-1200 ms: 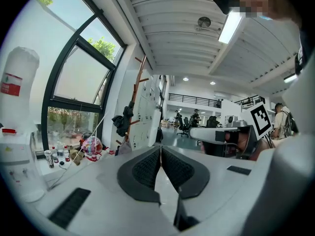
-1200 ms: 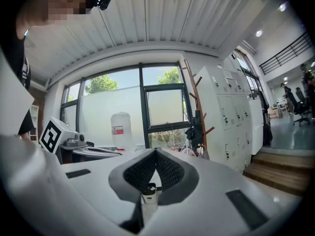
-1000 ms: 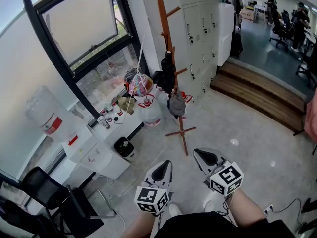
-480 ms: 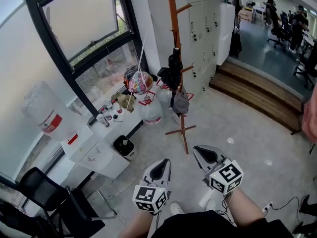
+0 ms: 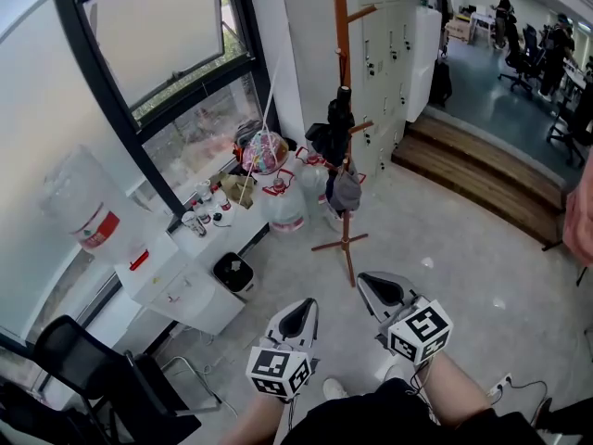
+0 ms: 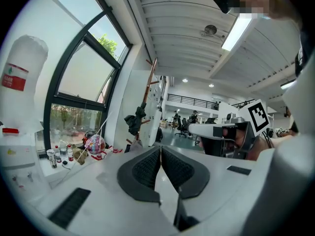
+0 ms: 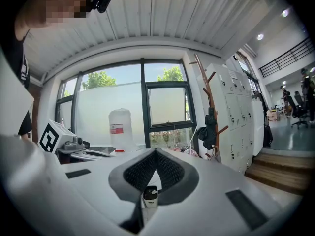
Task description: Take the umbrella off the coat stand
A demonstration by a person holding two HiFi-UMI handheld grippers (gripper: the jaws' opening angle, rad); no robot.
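- Now, the left hand-held gripper (image 5: 298, 315) and the right hand-held gripper (image 5: 382, 292) both have their jaws pressed together, with nothing between them.
- In the head view, the black umbrella (image 5: 338, 126) lies at about 1 o'clock from the left one and at about 11 o'clock from the right one, well apart from both.
- The umbrella is folded and hangs nearly upright along the pole of the coat stand (image 5: 342, 26).
- I judge the right one slightly nearer; either needs a long approach forward first.
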